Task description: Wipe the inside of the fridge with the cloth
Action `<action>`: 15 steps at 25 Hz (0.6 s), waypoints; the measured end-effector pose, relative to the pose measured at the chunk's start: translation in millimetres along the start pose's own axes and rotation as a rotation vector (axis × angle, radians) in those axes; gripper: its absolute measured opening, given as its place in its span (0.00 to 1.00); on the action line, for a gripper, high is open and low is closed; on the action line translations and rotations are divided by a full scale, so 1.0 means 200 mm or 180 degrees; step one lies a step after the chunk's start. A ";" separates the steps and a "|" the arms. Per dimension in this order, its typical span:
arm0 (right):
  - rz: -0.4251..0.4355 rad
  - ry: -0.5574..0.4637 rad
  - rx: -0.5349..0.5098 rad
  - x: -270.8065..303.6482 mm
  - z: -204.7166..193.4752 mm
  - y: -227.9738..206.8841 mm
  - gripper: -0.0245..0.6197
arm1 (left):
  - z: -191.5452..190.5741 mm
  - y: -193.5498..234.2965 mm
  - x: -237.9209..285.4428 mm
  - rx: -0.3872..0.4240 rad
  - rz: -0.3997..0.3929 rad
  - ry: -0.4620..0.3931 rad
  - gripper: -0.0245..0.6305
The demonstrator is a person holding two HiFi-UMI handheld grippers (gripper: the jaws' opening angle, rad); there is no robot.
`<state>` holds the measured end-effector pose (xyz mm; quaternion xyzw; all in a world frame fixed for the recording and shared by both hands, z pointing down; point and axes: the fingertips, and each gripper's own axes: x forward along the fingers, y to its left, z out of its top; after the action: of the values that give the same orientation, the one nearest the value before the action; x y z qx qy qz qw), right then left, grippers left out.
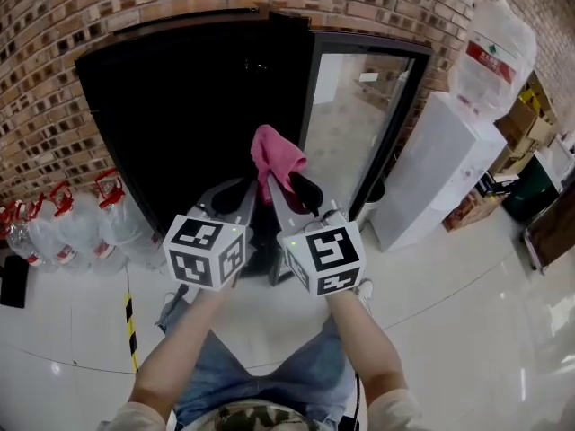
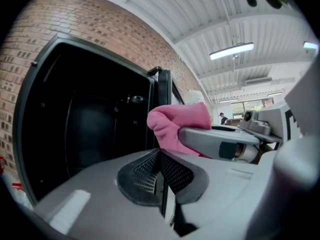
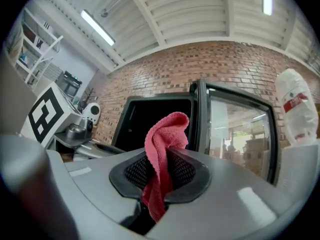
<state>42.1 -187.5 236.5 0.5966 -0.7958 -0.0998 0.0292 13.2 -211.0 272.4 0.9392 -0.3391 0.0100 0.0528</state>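
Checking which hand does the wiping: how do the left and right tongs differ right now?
The right tongs are shut on the pink cloth; the left tongs are shut on nothing. The right tongs sit before the glass door's edge, the left tongs before the dark opening of the fridge. Both point toward it, side by side.

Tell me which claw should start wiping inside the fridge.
Right. The right claw is shut on the pink cloth, facing the open, dark fridge. The left claw is shut with nothing in it.
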 end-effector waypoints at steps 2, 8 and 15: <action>0.0065 -0.0145 -0.0036 -0.01 0.12 -0.09 0.15 | 0.10 -0.05 0.05 0.0035 0.0009 -0.0116 0.04; 0.0099 -0.0449 -0.0160 -0.09 0.39 -0.36 0.15 | 0.25 -0.15 0.15 -0.0014 0.0101 -0.0328 0.04; 0.0019 -0.0583 -0.0292 -0.12 0.47 -0.63 0.14 | 0.25 -0.29 0.24 -0.0052 0.0202 -0.0382 0.04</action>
<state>152.3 -186.1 122.0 0.5806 -0.7915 -0.1901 -0.0161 85.3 -202.3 220.7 0.9265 -0.3713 -0.0474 0.0396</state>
